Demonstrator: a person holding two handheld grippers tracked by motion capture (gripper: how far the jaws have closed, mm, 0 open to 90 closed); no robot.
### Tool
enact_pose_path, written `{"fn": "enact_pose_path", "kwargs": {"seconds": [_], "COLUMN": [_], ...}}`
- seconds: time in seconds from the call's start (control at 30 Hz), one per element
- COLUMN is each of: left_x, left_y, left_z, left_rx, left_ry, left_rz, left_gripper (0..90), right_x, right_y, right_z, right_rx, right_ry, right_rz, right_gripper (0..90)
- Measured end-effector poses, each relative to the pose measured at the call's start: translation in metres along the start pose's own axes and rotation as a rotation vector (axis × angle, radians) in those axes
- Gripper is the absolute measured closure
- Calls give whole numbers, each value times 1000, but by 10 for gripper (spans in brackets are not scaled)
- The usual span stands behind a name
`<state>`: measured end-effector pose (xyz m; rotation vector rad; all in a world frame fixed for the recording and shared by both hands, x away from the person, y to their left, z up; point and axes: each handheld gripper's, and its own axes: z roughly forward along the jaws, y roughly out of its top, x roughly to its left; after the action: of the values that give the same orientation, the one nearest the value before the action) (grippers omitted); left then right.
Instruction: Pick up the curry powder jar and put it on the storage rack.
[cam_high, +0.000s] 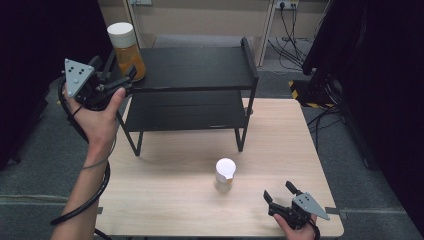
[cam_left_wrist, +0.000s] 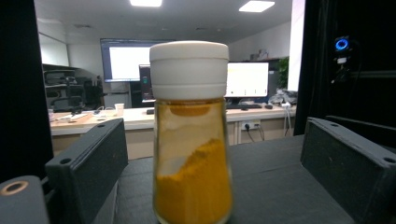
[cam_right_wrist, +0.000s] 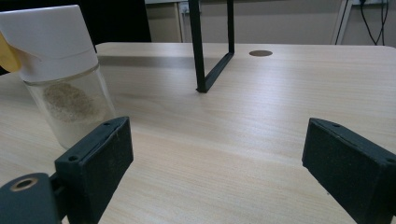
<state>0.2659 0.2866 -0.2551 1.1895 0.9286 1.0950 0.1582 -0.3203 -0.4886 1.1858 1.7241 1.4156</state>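
A glass jar of orange powder (cam_high: 126, 50) with a white cap stands upright on the left end of the black shelf's top tier (cam_high: 200, 67). My left gripper (cam_high: 121, 67) is open at that corner. In the left gripper view the orange jar (cam_left_wrist: 191, 140) sits between the jaws with a gap on each side, and the left gripper (cam_left_wrist: 215, 158) touches nothing. A smaller white-lidded jar (cam_high: 225, 174) of pale powder stands on the table. My right gripper (cam_high: 278, 190) is open near the front right edge. In the right gripper view the small jar (cam_right_wrist: 60, 79) is ahead and left of the open right gripper (cam_right_wrist: 219, 154).
The black two-tier shelf stands at the back of the wooden table (cam_high: 175, 200); its lower tier (cam_high: 185, 111) holds nothing. A shelf leg (cam_right_wrist: 201, 46) rises ahead of the right gripper. Cables and dark equipment (cam_high: 320, 75) lie on the floor beyond the table's right side.
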Motion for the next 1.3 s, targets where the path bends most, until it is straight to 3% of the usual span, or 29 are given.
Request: {"fn": "enact_pose_path", "kwargs": {"seconds": [0.3, 0.4, 0.73, 0.9, 1.3], "left_x": [-6, -4, -10, -8, -15], "left_y": [-30, -39, -61, -76, -109], "left_z": [-23, -27, -46, -55, -74], "left_rx": [-13, -8, -5, 20, 39], "left_ry": [-43, -66, -80, -118, -142], "left_rz": [-9, -50, -36, -70, -85], "left_gripper": [71, 71, 72, 72, 74], "right_x": [0, 0, 0, 0, 0], "right_y": [0, 0, 0, 0, 1], "right_z": [0, 0, 0, 0, 0], "right_rx": [0, -1, 0, 0, 3], "right_ry": [1, 2, 2, 2, 1], "right_rz": [-1, 1, -2, -3, -6], "right_gripper": [90, 90, 90, 90, 90]}}
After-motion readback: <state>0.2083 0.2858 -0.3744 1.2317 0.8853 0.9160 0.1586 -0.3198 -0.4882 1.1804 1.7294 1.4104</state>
